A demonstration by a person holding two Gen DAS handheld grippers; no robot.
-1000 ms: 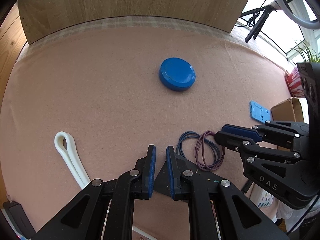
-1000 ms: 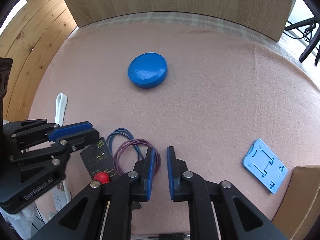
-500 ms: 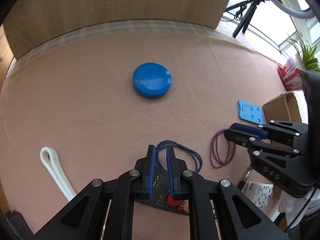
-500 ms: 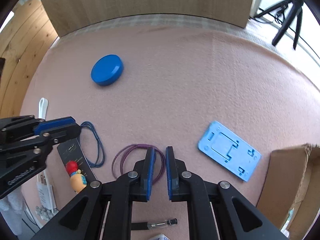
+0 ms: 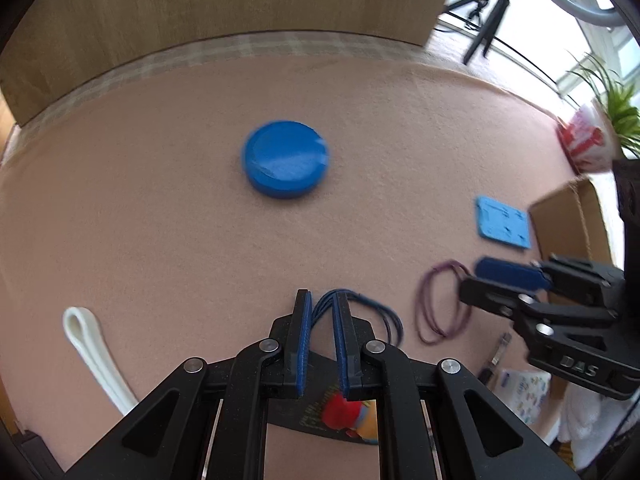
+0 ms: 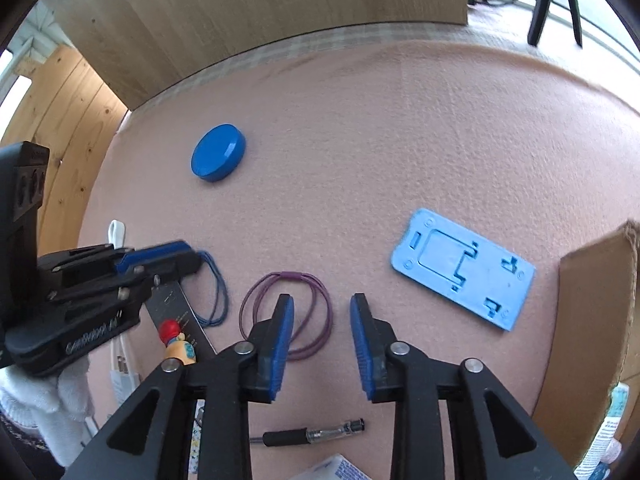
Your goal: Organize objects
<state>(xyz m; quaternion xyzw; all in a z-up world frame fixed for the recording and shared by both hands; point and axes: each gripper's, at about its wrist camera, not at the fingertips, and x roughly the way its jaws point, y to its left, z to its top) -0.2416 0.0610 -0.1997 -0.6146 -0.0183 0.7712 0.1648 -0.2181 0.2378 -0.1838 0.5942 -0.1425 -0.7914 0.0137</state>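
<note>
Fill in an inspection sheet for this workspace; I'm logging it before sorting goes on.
Surface: pink felt cloth.
Job's things: blue band, purple band, blue disc, light-blue plate, white strap.
Clutter: pen, black card, toy figure.
Grippers: left tool shut on blue band; right tool open over purple band.
Cables: nothing seen.
Surroundings: cardboard box, wood panel, tripod.
</note>
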